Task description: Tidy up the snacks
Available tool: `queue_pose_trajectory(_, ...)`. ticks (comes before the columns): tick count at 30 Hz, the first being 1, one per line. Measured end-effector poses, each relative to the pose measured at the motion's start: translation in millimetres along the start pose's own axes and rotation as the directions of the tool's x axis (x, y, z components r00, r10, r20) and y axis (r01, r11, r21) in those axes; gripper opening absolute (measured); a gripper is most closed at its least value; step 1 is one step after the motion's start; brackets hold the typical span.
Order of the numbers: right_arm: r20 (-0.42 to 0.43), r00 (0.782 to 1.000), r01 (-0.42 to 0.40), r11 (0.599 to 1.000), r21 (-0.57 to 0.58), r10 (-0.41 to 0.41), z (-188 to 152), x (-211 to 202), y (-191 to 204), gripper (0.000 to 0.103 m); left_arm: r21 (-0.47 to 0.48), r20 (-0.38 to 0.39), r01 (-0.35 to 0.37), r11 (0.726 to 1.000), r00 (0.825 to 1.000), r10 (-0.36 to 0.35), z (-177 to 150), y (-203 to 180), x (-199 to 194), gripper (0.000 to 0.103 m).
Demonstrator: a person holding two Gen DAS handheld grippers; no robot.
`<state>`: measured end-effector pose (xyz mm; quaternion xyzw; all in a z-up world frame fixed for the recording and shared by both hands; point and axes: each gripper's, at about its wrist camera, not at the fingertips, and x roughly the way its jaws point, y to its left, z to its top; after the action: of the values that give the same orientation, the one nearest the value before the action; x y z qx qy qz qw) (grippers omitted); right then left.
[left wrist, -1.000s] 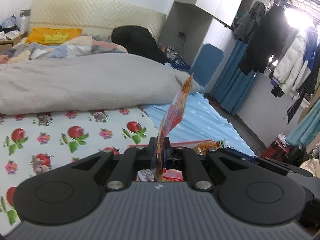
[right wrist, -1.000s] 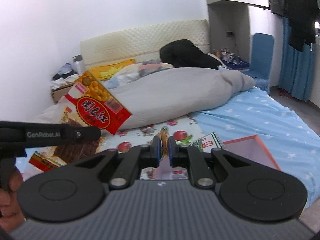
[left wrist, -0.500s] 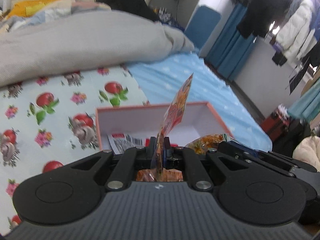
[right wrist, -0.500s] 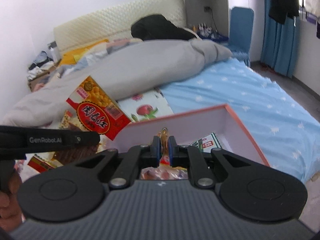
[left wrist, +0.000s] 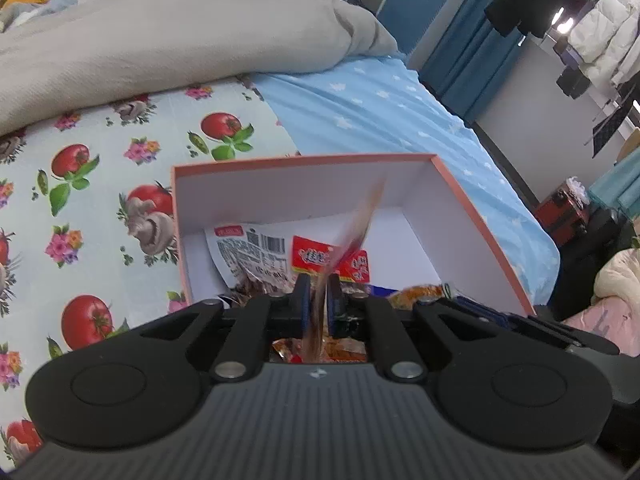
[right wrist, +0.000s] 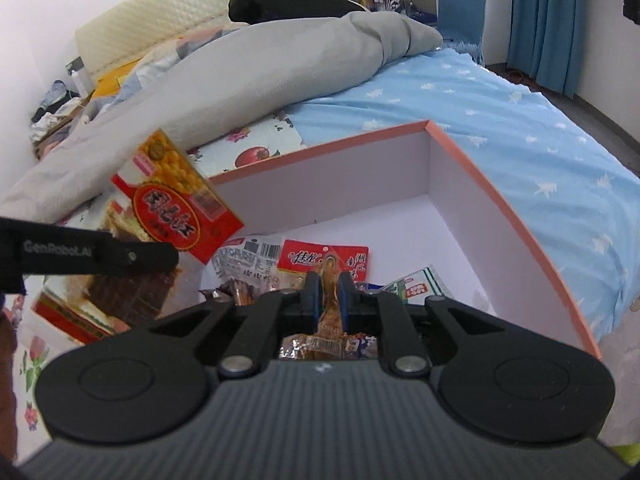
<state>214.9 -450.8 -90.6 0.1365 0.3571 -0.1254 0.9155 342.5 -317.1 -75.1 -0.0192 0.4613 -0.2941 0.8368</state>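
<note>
An orange-rimmed white box (left wrist: 480,232) (right wrist: 500,200) lies on the bed with several snack packets in it, among them a red packet (left wrist: 312,258) (right wrist: 320,258) and a white barcode packet (left wrist: 248,244). My left gripper (left wrist: 318,280) (right wrist: 172,258) hangs over the box's left side and its jaws are opening. A red-and-yellow packet (left wrist: 362,224) (right wrist: 176,200) stands blurred between them, with a gap on each side. My right gripper (right wrist: 329,276) is over the box and also opening. A small brown packet (right wrist: 330,286) still fills the gap between its pads.
A grey duvet (left wrist: 160,40) lies behind the box, on a tomato-print cloth (left wrist: 80,168) and a blue star sheet (right wrist: 520,100). Another snack packet (right wrist: 100,300) lies left of the box. A hand (right wrist: 6,340) shows at the left edge. Blue curtains (left wrist: 460,48) hang at the back.
Both grippers have come down and tipped toward the box, which now fills the view. Their jaws have parted slightly. The left packet has begun to blur and slide.
</note>
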Motion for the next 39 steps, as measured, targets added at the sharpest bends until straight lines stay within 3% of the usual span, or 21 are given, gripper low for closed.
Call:
queue_pose_trajectory(2, 0.002, 1.0, 0.004, 1.0, 0.015, -0.004, 1, -3, -1, 0.03, 0.007, 0.006, -0.015, 1.0, 1.0, 0.015, 3, 0, -5, 0.042)
queue_pose_trajectory(3, 0.005, 1.0, 0.008, 1.0, 0.028, -0.008, 2, -5, -3, 0.04, 0.0, 0.021, -0.014, 1.0, 1.0, 0.014, 6, 1, -12, 0.05)
queue_pose_trajectory(4, 0.009, 1.0, 0.011, 0.999, 0.042, -0.011, 3, -8, -5, 0.041, -0.002, 0.04, -0.013, 1.0, 0.999, 0.013, 8, 1, -20, 0.062)
queue_pose_trajectory(5, 0.009, 1.0, 0.012, 0.999, 0.053, -0.012, 4, -12, -6, 0.042, 0.006, 0.064, -0.018, 1.0, 0.998, 0.018, 11, -1, -30, 0.064)
queue_pose_trajectory(7, 0.018, 1.0, 0.021, 0.998, 0.058, -0.022, 8, -19, -6, 0.049, 0.038, 0.099, -0.037, 0.999, 0.995, 0.033, 17, -5, -45, 0.064)
queue_pose_trajectory(14, 0.123, 0.992, -0.001, 1.0, 0.028, -0.003, 28, -67, 4, 0.049, 0.107, 0.198, -0.045, 0.993, 0.98, 0.023, 24, -18, -104, 0.064)
queue_pose_trajectory(23, 0.289, 0.956, -0.037, 0.999, -0.024, 0.042, 45, -151, 30, 0.049, 0.151, 0.341, -0.094, 0.984, 0.939, 0.037, 11, -32, -187, 0.064)
queue_pose_trajectory(32, 0.347, 0.937, -0.016, 0.999, -0.039, 0.029, 20, -201, 43, 0.049, 0.141, 0.412, -0.102, 0.985, 0.91, 0.035, -32, -33, -250, 0.064)
queue_pose_trajectory(39, 0.333, 0.942, -0.017, 1.0, -0.023, 0.024, -16, -213, 43, 0.049, 0.141, 0.401, -0.099, 0.985, 0.915, 0.035, -78, -29, -267, 0.064)
